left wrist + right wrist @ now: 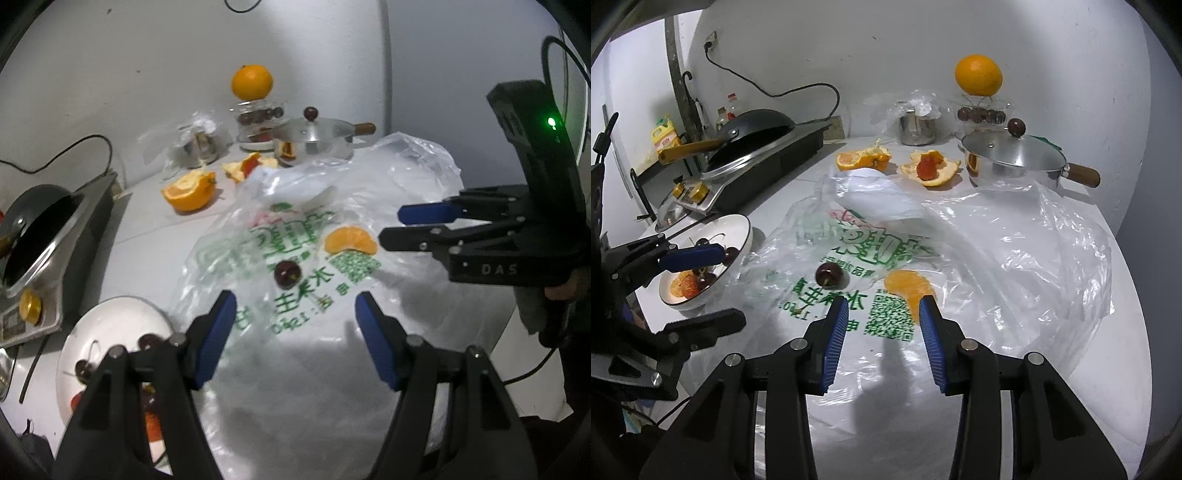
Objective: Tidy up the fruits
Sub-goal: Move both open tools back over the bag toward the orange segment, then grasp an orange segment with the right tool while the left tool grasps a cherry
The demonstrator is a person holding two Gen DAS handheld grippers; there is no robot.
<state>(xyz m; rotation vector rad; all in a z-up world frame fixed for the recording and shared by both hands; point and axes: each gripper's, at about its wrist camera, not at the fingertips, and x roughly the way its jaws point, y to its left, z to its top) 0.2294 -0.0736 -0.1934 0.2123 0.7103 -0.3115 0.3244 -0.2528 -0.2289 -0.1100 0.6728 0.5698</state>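
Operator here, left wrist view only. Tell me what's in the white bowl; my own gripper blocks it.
Observer: The white bowl holds cherries, an orange piece and a strawberry.
Operator: Report what's beside the stove, past my frame.
Observer: A yellow oil bottle stands behind the black pan.
Operator: Say where the right gripper sits over the segment.
Observer: The right gripper is open, its right pad just above the orange segment, not gripping it.

A lidded pot [1015,162] is set near the counter's [1108,369] back edge; a wok [753,131] is seen at its left edge.
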